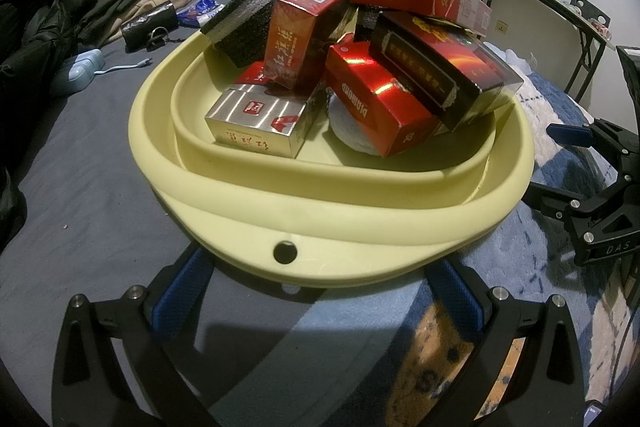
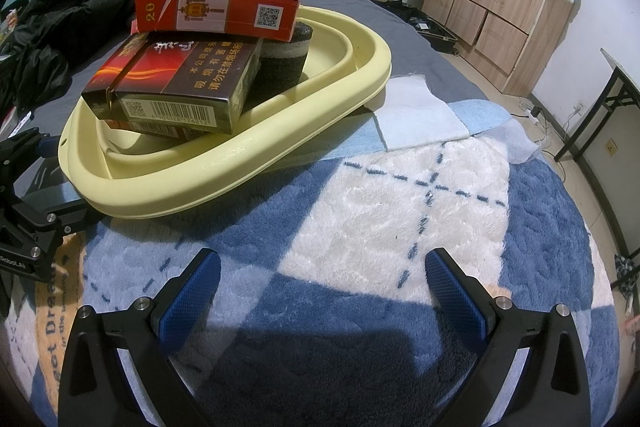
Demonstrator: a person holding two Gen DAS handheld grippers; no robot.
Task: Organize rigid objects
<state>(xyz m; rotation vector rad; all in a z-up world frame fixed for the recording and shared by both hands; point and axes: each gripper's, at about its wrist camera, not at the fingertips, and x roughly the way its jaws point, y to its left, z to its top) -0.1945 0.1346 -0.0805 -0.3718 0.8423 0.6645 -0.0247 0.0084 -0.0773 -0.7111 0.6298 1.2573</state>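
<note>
Pale yellow collapsible plastic basin (image 1: 320, 227) on bed, heaped with red cigarette cartons (image 1: 376, 99). Left hand-held gripper (image 1: 320, 291) spread wide at rim, right hand-held gripper (image 2: 322, 283) spread, empty. Risk: nudged rim topples leaning top carton (image 2: 216, 13).

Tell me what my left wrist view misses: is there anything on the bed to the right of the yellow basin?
Observer: Yes, a pale blue cloth square lies flat beside the yellow basin, with one corner tucked under its rim.
Operator: Where is the right gripper working?
Observer: The right gripper hangs open over the blue and white plush blanket, holding nothing.
Operator: I only see one face of the top red carton. What is on its other side?
Observer: The red carton shows a gold emblem and a QR code there, and it rests on the dark carton with a barcode on its end.
</note>
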